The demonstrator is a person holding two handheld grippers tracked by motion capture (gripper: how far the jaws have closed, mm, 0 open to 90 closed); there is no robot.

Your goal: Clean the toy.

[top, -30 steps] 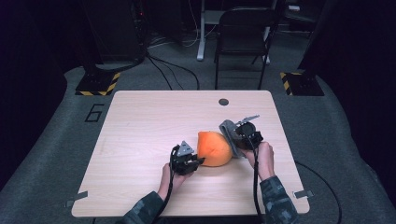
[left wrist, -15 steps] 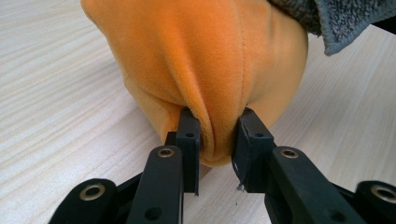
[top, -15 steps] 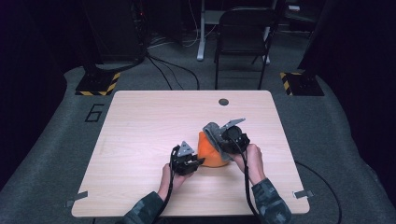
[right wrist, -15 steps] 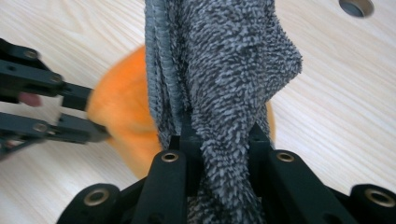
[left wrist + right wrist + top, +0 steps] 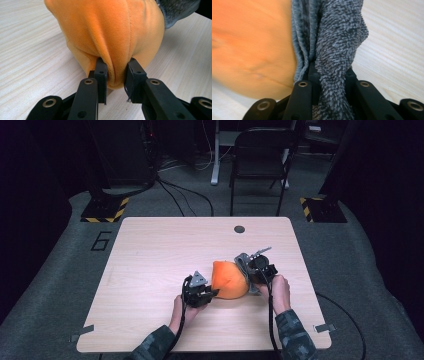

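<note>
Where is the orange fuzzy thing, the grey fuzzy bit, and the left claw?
orange plush (image 5: 110,32), left gripper view, its bulging middle.
grey cloth (image 5: 337,40), right gripper view, its pinched fold.
left claw (image 5: 116,75), left gripper view, between the tips.

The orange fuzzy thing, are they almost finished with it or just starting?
Looks mid-way. Done: both grips are made. The left gripper pinches a fold of the orange plush, and the right gripper is clamped on its grey fuzzy part. In hand: the plush sits between the two grippers on the table. Left: whatever pulling, turning or moving comes next; I can't tell which.
</note>
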